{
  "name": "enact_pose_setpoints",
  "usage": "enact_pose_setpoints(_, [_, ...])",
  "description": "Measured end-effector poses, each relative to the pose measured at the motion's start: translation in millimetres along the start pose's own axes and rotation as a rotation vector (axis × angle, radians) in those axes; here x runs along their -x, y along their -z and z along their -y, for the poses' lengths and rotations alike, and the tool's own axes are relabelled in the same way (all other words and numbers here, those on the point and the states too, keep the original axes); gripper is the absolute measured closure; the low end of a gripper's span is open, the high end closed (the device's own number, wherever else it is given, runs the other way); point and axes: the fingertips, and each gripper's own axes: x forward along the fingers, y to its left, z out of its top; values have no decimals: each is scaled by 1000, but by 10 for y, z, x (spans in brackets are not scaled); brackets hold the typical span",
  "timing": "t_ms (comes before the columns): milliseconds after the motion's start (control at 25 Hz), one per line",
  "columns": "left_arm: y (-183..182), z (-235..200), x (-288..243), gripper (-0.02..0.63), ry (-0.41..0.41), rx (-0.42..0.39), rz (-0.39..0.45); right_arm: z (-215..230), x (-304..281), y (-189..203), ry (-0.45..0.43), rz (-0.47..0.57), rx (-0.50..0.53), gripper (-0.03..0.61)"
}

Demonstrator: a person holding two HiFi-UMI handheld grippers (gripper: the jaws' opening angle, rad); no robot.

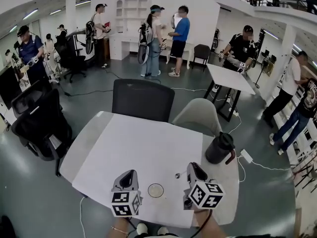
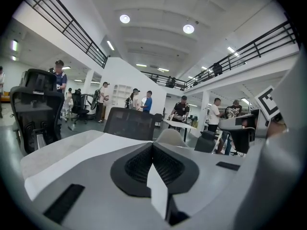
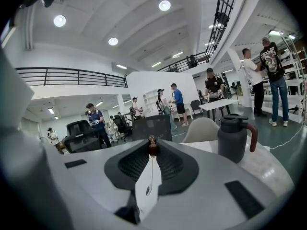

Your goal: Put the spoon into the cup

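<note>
Right gripper point(image 1: 191, 166) sits nearest, jaws closed on spoon point(image 3: 152, 148): thin handle pinched, one end poking past the tips. Left gripper point(image 2: 152, 146) is closed too, nothing in it. Cup point(image 1: 155, 190) stands upright on table point(image 1: 129, 148) between the two grippers, just beside the right one. Spoon is above the table, not in the cup yet. It looks light, stiff, thin metal, probably slick, so it could pivot in the pads. Handle grip seems right; I'd hold firm and tip the free end down over the cup.
</note>
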Motion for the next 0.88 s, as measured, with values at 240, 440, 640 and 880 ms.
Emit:
enact_pose_setpoints(240, [107,-58,129,595,-43,18,-10,-88,13,106,-34,-29,-1,512])
enact_pose_setpoints(440, [210,-103,250,595,-78,28,-22,-195,-3,235,-70,-61,-2,512])
enact_pose_setpoints(640, [359,-157,365,595,-108,41,-45,-348,-16,432,-113,-105,-4,512])
enact_pose_setpoints(880, [536,-180,440,595,-123,54,-74,-431,-44,641,-140,-145,-16,512])
